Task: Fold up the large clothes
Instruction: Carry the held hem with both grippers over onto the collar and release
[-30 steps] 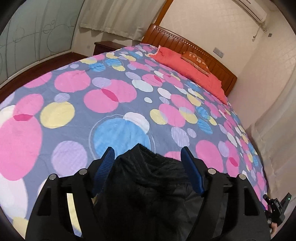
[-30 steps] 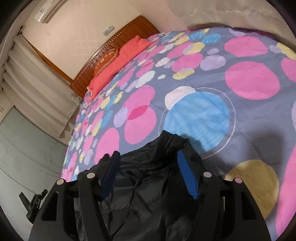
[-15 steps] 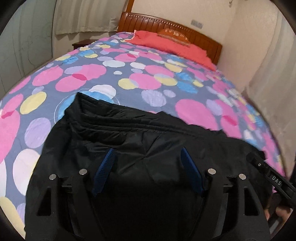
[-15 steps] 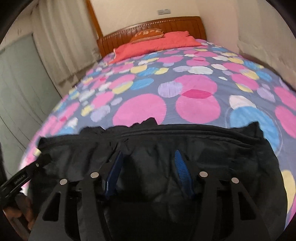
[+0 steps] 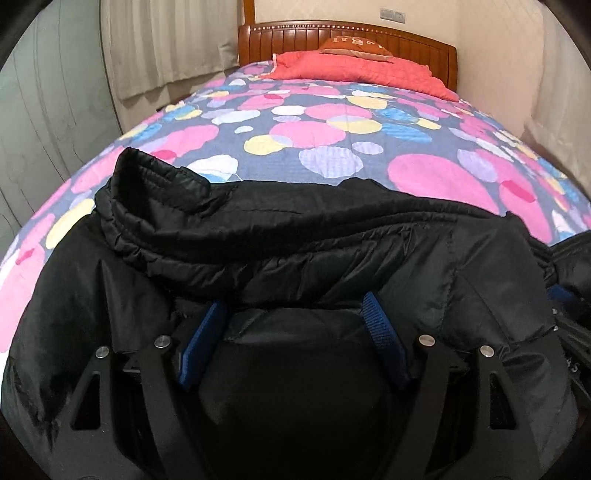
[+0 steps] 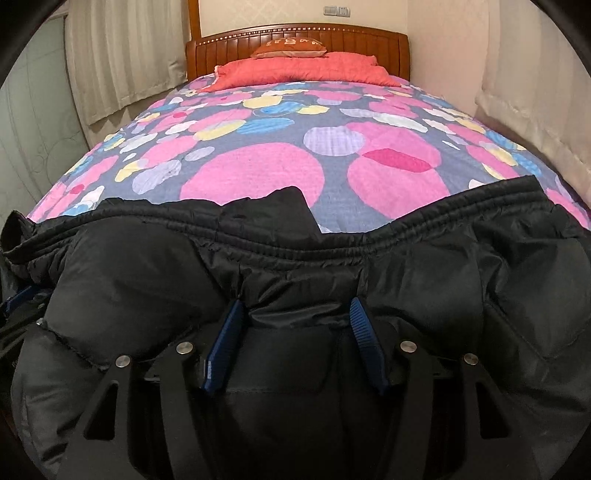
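Black padded garment bunched between wide-spread fingers of both grippers, over bedspread.

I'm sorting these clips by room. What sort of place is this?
A bedroom, most likely in a home. A large bed with a dotted cover fills the view, a wooden headboard and red pillows stand at its far end, and curtains hang beside it.

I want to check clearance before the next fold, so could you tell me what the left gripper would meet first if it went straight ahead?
The left gripper would probably meet the black jacket first: its bunched fabric lies right at the fingertips. Beyond it is the bedspread. Depth is hard to judge.
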`<state>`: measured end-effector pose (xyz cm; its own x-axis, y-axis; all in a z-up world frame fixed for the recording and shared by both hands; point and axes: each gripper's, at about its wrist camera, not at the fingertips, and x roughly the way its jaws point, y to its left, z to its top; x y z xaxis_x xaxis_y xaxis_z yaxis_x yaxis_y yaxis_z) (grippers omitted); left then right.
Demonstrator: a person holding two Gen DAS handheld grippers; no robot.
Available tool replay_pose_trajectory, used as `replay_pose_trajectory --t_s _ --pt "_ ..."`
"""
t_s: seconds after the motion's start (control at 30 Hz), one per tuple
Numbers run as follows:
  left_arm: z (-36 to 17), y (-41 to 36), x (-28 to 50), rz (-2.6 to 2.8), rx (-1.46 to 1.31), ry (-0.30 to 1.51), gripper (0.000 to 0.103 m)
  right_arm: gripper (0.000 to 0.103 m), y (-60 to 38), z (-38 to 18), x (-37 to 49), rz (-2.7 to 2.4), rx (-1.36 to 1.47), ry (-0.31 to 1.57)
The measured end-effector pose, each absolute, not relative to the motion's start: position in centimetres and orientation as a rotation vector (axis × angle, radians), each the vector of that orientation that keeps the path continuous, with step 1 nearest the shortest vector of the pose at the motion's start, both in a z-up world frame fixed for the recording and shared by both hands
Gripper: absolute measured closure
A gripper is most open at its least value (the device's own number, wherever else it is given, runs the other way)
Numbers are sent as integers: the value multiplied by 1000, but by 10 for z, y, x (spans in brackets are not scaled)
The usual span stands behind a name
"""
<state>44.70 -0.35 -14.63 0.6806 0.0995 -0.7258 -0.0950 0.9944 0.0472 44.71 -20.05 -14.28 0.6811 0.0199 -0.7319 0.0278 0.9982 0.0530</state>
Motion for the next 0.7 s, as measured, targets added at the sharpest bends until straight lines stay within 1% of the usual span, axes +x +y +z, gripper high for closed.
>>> replay_pose_trajectory --t_s 0.23,0.3,0.37,0.5,0.57,0.7 --pt "-149 -10 452 133 51 823 27 43 -198 -141 449 -17 46 815" --pt "-140 -6 450 109 47 849 28 43 -206 -131 447 5 90 829" --pt "-126 4 439 89 42 860 29 43 -222 -113 436 7 131 805" --pt "-100 37 417 124 16 776 28 42 -259 -86 421 -96 89 734" --pt "-100 56 416 168 1 775 28 42 -277 -87 420 -151 59 739" --pt "-123 86 428 206 -80 868 28 42 -304 -113 431 -174 94 830"
